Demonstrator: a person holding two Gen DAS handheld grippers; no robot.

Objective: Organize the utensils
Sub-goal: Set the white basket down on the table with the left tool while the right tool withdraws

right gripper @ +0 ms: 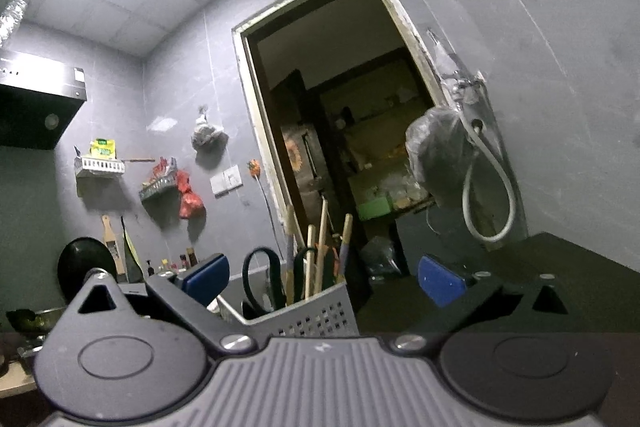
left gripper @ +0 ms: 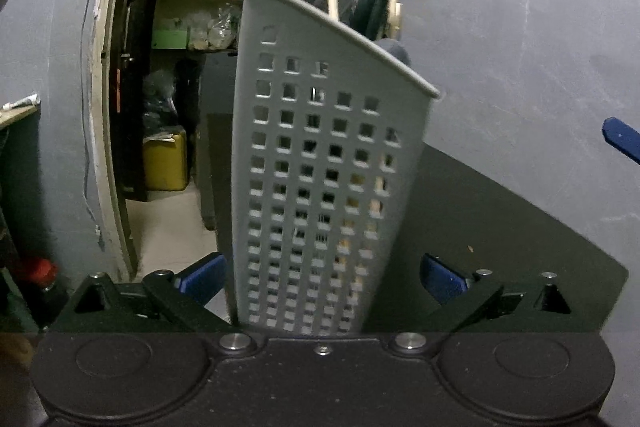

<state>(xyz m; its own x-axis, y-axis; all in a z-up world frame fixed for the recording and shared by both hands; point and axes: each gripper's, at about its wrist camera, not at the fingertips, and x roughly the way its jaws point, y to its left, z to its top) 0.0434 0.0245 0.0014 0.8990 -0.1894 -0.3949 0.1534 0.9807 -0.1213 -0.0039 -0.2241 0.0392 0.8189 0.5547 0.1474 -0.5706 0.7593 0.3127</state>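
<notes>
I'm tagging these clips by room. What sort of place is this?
Most likely a home kitchen. A range hood is mounted high on the grey tiled wall, small wall racks hold packets, and a perforated grey utensil holder with chopsticks and scissors stands on a dark counter.

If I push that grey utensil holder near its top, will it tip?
Probably. The grey utensil holder looks tall and narrow, with long handles sticking above its rim, so it is likely top-heavy. Its perforated plastic walls suggest it is light and might slide on the dark counter.
</notes>
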